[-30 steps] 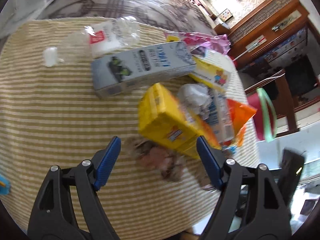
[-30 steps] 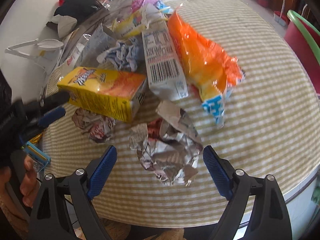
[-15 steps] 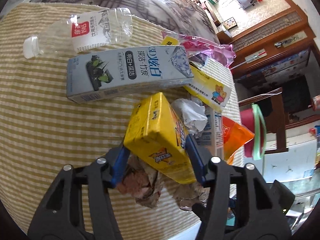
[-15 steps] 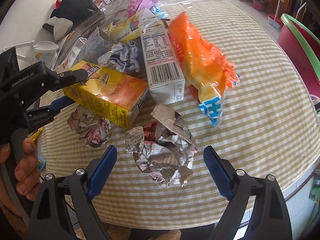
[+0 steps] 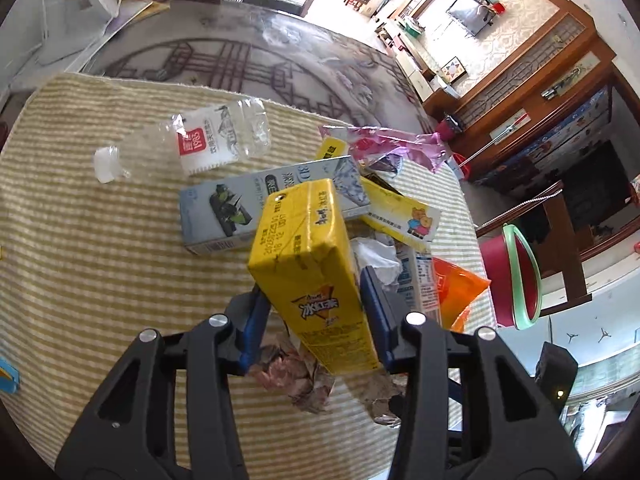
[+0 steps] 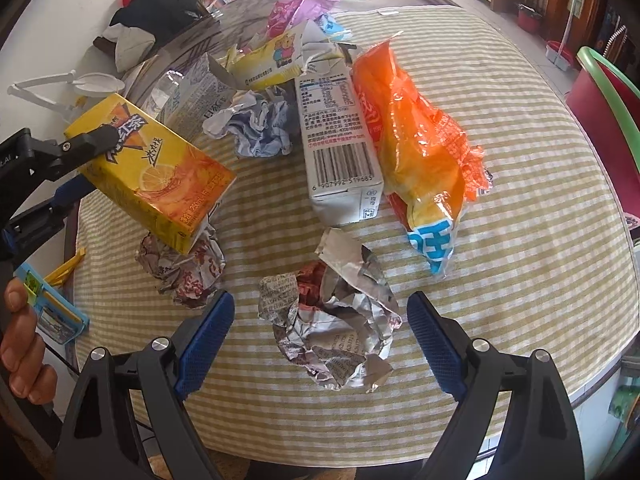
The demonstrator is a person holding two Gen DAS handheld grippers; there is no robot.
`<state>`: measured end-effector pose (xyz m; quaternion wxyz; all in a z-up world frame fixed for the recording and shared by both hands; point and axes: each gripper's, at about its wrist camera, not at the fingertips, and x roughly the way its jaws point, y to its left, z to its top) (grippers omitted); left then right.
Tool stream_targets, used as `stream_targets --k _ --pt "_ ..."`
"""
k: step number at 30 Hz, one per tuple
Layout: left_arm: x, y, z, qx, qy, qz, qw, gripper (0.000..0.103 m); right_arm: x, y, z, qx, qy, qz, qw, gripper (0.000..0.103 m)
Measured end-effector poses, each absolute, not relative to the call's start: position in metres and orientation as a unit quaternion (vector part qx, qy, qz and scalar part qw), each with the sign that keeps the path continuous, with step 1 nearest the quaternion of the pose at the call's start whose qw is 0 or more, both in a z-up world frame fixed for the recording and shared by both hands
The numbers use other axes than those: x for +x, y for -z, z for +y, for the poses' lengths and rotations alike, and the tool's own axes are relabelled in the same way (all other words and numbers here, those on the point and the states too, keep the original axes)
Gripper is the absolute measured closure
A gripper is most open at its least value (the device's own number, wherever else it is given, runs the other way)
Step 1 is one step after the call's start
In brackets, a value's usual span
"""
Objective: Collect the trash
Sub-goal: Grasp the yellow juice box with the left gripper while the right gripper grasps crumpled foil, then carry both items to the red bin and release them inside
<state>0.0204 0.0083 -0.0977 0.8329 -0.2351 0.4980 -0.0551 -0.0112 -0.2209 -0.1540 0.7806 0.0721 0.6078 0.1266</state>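
Note:
My left gripper (image 5: 316, 312) is shut on a yellow iced-tea carton (image 5: 308, 272) and holds it tilted above the striped tablecloth (image 5: 100, 248). The carton also shows at the left of the right wrist view (image 6: 156, 172), lifted over a crumpled paper ball (image 6: 184, 268). My right gripper (image 6: 320, 332) is open, its fingers either side of a crumpled silver newspaper wad (image 6: 336, 320) that lies on the cloth.
Other trash lies on the cloth: a grey box (image 5: 224, 208), a clear bottle (image 5: 208, 140), a white milk carton (image 6: 340, 152), an orange snack bag (image 6: 420, 148), a pink wrapper (image 6: 300, 8). A red bin with green rim (image 5: 516, 280) stands beyond the table edge.
My left gripper closed on the yellow carton and lifted it off the cloth, tilting it up. My right gripper stayed open over the silver wad.

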Motion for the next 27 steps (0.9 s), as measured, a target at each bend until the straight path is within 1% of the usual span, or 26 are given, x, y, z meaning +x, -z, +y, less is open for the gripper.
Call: stream_targets --k 1,2,3,4,6,10,11,17,27 --pt "0.021 0.1 0.009 -0.24 0.054 0.502 0.829 0.06 -0.012 0.154 -0.221 0.068 -0.131 0.608 0.78 0.021" --pt "0.023 0.102 0.008 -0.245 0.053 0.506 0.826 0.06 -0.012 0.154 -0.218 0.063 -0.133 0.607 0.781 0.032" --pt "0.024 0.105 0.006 -0.246 0.055 0.51 0.822 0.06 -0.012 0.154 -0.215 0.058 -0.137 0.605 0.782 0.045" --pt "0.024 0.106 0.004 -0.244 0.057 0.511 0.822 0.06 -0.012 0.154 -0.213 0.056 -0.14 0.604 0.783 0.045" --pt "0.025 0.106 -0.003 -0.234 0.063 0.509 0.826 0.06 -0.013 0.151 -0.214 0.057 -0.141 0.599 0.786 0.055" --pt "0.025 0.102 -0.006 -0.236 0.074 0.504 0.828 0.062 -0.013 0.14 -0.219 0.071 -0.144 0.584 0.795 0.061" --pt "0.025 0.099 -0.006 -0.237 0.074 0.5 0.83 0.062 -0.014 0.134 -0.22 0.075 -0.146 0.576 0.801 0.075" --pt "0.021 0.072 -0.007 -0.227 0.075 0.465 0.852 0.062 -0.012 0.093 -0.228 0.076 -0.147 0.516 0.841 0.075" --pt "0.022 0.037 -0.026 -0.202 0.08 0.425 0.878 0.062 -0.003 0.057 -0.25 0.085 -0.15 0.465 0.868 0.075"
